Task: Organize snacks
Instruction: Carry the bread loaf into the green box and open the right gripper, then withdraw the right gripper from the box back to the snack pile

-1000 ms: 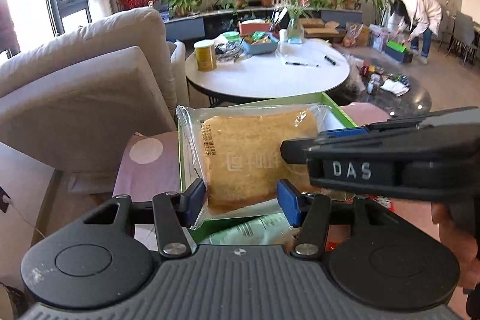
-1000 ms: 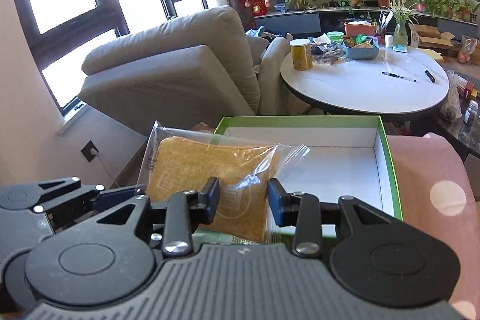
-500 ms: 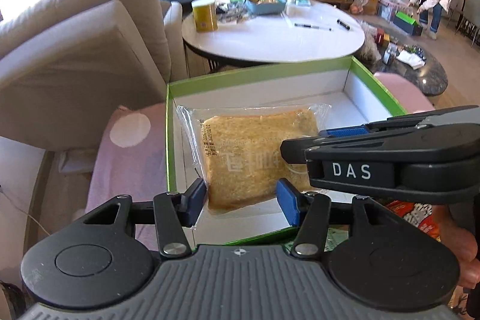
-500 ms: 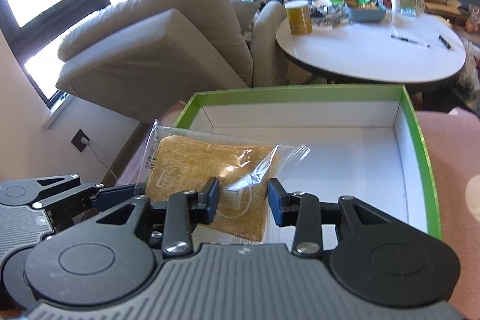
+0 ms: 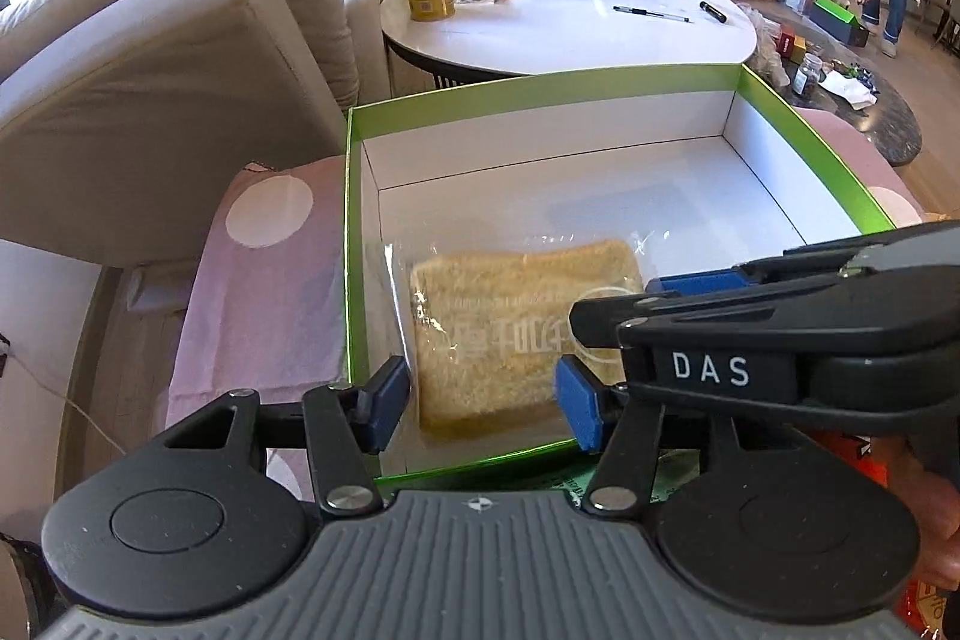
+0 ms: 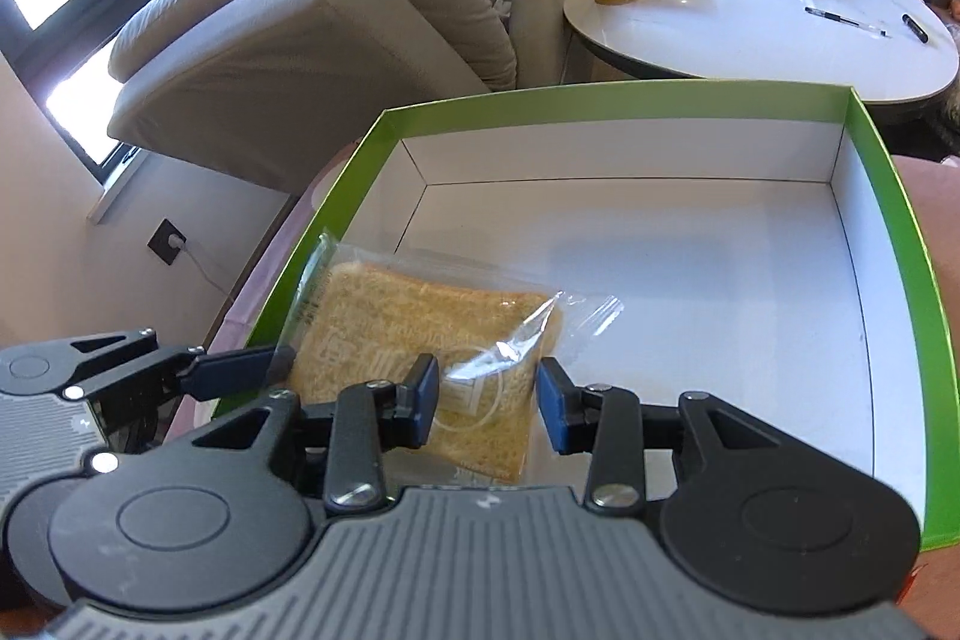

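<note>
Right gripper point(image 5: 654, 289) body covers the near right corner of the toast packet point(image 5: 516, 334) in left view; contact between its pads and the wrapper not resolvable; printed label on wrapper illegible; orange packet point(image 5: 852, 451) mostly hidden under that gripper, cut by frame edge.

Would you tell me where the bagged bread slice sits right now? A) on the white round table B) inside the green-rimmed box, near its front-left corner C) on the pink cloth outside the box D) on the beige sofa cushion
B: the bagged bread slice lies on the white floor of the green-rimmed box, near its front-left corner.
</note>
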### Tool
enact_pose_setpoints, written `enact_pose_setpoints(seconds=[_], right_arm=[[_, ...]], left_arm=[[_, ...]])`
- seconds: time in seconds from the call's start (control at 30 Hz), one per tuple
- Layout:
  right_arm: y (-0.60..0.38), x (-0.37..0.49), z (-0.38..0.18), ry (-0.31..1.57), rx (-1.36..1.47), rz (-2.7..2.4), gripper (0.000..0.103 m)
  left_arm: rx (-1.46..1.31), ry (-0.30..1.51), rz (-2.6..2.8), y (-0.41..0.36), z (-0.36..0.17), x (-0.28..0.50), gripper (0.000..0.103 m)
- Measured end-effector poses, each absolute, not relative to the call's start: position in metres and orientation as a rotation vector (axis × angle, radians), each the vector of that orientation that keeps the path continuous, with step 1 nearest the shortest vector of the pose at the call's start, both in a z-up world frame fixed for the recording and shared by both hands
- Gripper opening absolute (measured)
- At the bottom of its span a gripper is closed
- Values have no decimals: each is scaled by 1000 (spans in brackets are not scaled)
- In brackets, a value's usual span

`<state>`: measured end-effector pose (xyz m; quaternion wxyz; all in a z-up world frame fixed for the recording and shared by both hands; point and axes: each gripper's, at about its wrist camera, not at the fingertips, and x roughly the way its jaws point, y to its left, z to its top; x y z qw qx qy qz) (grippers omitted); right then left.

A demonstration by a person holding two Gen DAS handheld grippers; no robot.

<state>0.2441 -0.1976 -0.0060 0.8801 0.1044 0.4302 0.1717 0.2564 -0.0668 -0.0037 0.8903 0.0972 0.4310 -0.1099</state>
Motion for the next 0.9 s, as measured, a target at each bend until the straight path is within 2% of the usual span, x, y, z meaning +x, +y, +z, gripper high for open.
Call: enact_pose_setpoints(seconds=[0.1, 0.33, 0.37, 0.4, 0.43, 0.9], right_arm=[[-198, 243, -5, 892, 216, 348, 56], [-197, 232, 6, 844, 195, 325, 61], [-197, 229, 9, 830, 184, 319, 62], [-197, 225, 12, 816, 172, 312, 64], [-197, 222, 16, 803, 164, 306, 65], [-189, 168, 51, 697, 79, 298, 86]], left_arm=[[200, 885, -213, -65, -2, 255, 59], [200, 870, -237, -62, 11, 243, 64], [207, 865, -231, -62, 14, 240, 67], [218, 854, -213, -62, 18, 237, 76], [230, 841, -203, -62, 21, 234, 80], [218, 804, -170, -43, 41, 182, 84]])
